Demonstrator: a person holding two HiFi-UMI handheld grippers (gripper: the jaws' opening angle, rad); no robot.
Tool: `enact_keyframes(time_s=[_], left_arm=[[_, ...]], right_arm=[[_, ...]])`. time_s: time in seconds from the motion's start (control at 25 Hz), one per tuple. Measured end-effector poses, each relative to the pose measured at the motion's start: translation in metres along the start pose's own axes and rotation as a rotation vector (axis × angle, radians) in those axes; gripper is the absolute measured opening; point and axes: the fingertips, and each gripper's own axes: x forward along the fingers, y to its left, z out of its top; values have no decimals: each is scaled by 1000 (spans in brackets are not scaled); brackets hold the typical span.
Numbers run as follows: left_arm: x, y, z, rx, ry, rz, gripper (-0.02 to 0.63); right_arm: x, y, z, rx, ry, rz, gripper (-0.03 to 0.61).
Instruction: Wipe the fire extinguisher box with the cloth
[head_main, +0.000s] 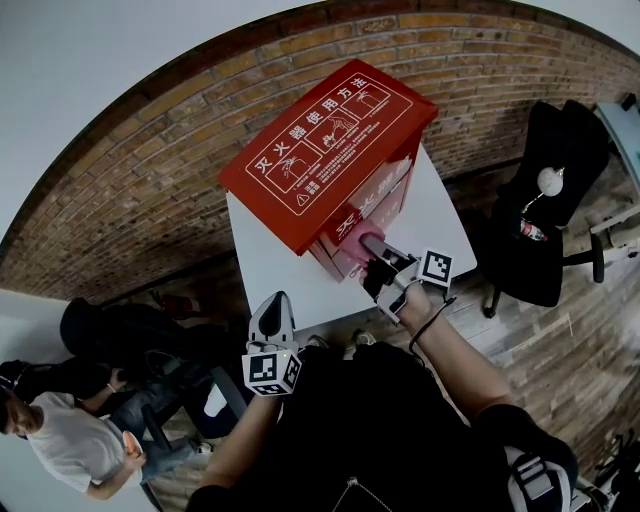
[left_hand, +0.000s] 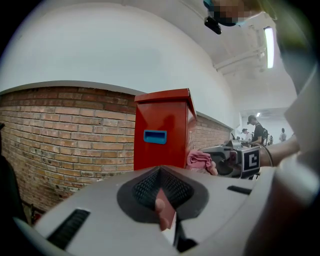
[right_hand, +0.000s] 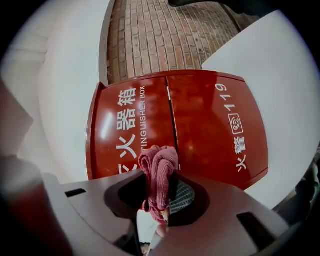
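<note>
At the centre of the head view, the right gripper (head_main: 375, 248) has its jaws clamped on a bunched pink woven cloth (head_main: 352, 243). It holds the cloth up to the lower front of the red metal fire extinguisher box (head_main: 320, 150), which stands on a white table (head_main: 270, 250). In the right gripper view the cloth (right_hand: 159, 165) sticks out in a thick fold just past the jaws, at the seam between the box's two doors (right_hand: 200, 120). Whether it actually presses on the metal cannot be told. To wipe well, the fold probably needs to be pushed flat against the panel, so that fabric and not jaw plastic meets the paint. Long overlapping strokes across both doors would suit, with a firm grip so the cloth does not slip. The left gripper (head_main: 272, 300) hangs low in the frame, jaws together on nothing (left_hand: 160, 172), and could steady the box's side.
</note>
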Motion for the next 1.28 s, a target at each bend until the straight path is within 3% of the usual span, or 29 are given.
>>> enact_keyframes(time_s=[1.28], left_arm=[[16,4,2,-3,16,-78,28]], right_arm=[[8,100,-15,4,7,117,103]])
